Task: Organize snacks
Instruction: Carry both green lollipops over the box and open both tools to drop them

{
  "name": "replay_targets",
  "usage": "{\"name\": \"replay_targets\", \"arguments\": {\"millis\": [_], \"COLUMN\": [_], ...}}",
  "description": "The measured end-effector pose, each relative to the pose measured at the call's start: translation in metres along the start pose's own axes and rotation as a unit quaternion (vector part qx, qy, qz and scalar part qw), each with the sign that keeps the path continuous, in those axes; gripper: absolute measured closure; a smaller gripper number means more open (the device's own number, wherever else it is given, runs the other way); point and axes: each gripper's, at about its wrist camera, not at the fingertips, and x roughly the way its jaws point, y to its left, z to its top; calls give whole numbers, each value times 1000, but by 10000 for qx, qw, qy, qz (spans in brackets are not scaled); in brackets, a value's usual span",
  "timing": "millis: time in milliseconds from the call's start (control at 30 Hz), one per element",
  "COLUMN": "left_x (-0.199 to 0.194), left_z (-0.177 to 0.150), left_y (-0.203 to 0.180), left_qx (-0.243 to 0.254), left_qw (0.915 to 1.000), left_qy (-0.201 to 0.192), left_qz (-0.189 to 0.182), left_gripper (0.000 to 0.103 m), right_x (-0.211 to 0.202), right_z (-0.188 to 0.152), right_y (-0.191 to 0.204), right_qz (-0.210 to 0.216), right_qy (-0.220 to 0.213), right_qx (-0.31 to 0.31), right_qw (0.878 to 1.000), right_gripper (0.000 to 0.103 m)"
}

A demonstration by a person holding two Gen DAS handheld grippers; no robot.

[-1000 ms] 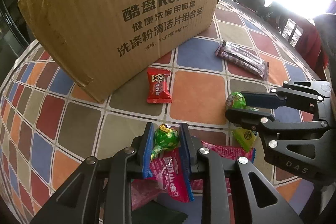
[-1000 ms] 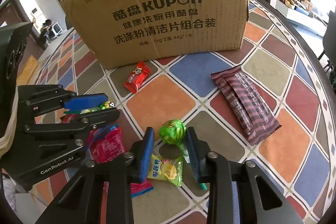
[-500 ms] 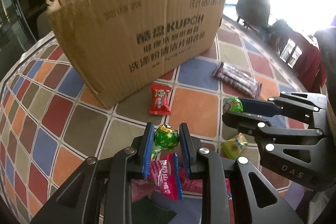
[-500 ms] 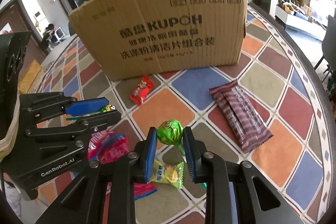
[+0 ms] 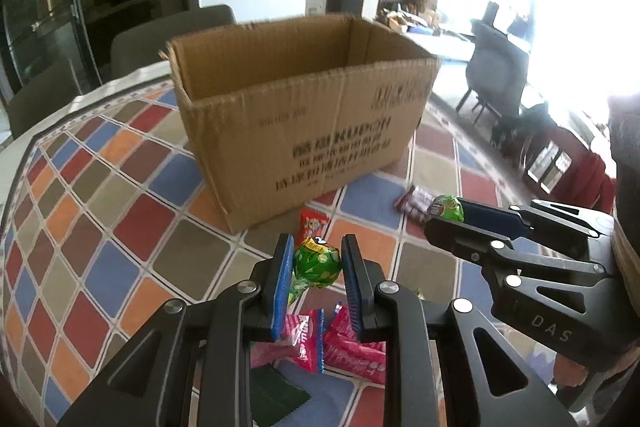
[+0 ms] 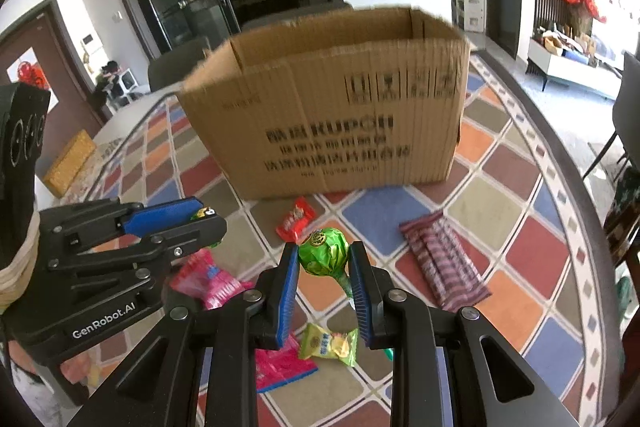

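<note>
So both grippers have a lollipop each right now. The left gripper is clamped on a green lollipop, blue pads pressed against either side of the wrapped head, and it's held up off the table. The right gripper is doing the same with a second green lollipop, whose stick trails down past the right-hand finger. The two grippers sit side by side, near each other but not touching.

Straight ahead of both is the cardboard box, top open, flaps out of sight, standing upright on the checkered tablecloth. Its front rim is at about the height of the held candies or a bit above, hard to say with the fisheye. I can't see the box floor from here.

On the table between grippers and box: a small red candy packet just in front of the box's front wall, a long striped purple wrapper off to the right, well apart from the box corner. Closer in, under the grippers, there's a yellow-green sachet and a bunch of pink packets, some overlapping.

The table is round, and its edge curves away on the right with a grey chair beyond it. The stretch of cloth left of the box is bare tiles all the way to the rim.
</note>
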Motion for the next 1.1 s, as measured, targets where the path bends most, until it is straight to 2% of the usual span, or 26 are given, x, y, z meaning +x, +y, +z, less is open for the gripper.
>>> {"name": "replay_targets", "arguments": {"millis": [267,500,800,1100], "left_x": [-38,-71,-81,-74], "left_z": [17,25,39,65], "left_y": [-2,-8,-5,8], "left_qx": [-224,-210,-261,-396], "left_qw": [9986,9966,9952,9944], "left_qy": [-469,-778,-928,-953], "left_qz": [56,174,161,226], "left_gripper": [78,78,78,78], "right_x": [-37,-68,-85,-71], "right_z": [24,36,52,78], "right_y": [6,12,17,19], "right_qz": [39,135,144,240], "right_qy": [-420,-766,-965,-938], "right_qx": [-94,-175,-220,-243], "right_qw": [9991,9968,9950,9950], "right_gripper": [76,76,76,76]}}
